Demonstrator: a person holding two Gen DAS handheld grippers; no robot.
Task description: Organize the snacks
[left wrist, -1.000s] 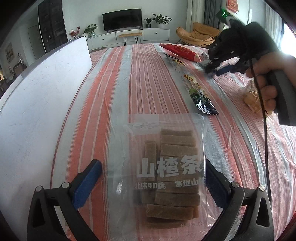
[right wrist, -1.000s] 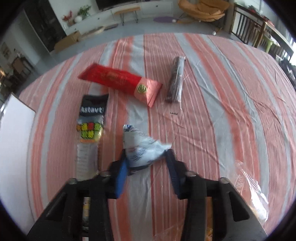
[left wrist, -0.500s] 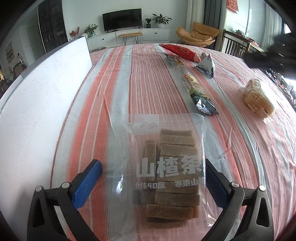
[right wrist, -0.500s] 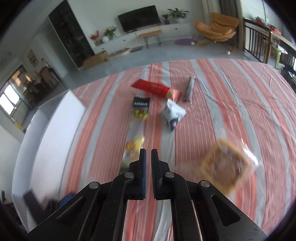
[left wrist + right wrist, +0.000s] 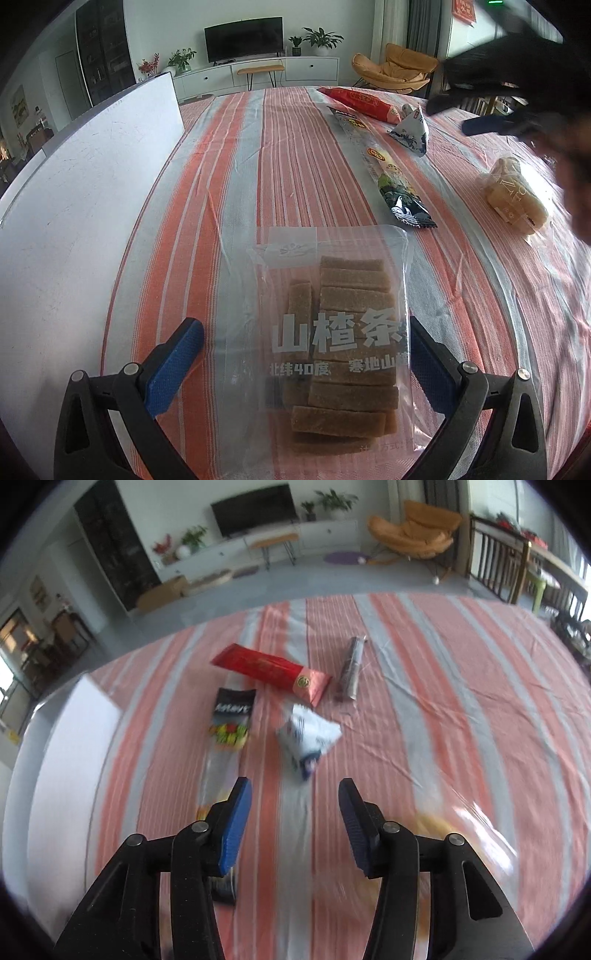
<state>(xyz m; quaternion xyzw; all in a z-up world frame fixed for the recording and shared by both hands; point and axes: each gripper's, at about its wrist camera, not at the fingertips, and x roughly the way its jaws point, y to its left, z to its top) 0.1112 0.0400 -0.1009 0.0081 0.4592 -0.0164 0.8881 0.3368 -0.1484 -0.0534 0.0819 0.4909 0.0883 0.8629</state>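
Six snack packs lie loose on the striped tabletop [image 5: 229, 155], none gathered yet by my judgement. My left tongs [image 5: 306, 363] stand released around the clear bag of brown strips [image 5: 343, 332]; my right tongs [image 5: 293, 812], jaws just opened and empty, hang near the white triangular pouch [image 5: 308, 738], beside the red packet [image 5: 273, 668] and long candy sleeve [image 5: 231, 720].

Both tools agape — left [image 5: 306, 362], right [image 5: 291, 823]
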